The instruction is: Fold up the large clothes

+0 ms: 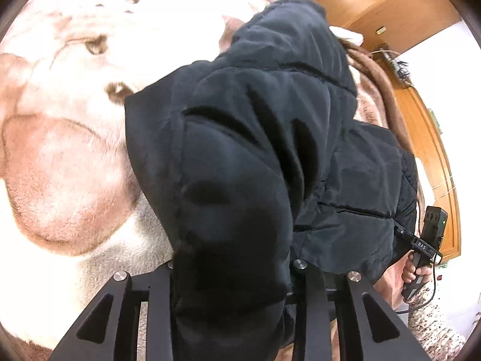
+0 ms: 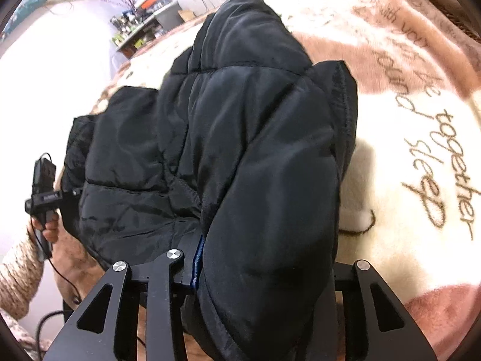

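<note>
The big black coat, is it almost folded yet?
Partway, it seems. The black puffy coat is already bunched over itself on the blanket, so some folding looks done. Right now the left gripper and right gripper each pinch a coat edge. Still left: laying that edge down, flattening it, and letting go.

black jacket [image 1: 255, 156] fills both jaws, blanket [image 2: 390, 150] open beside
</note>
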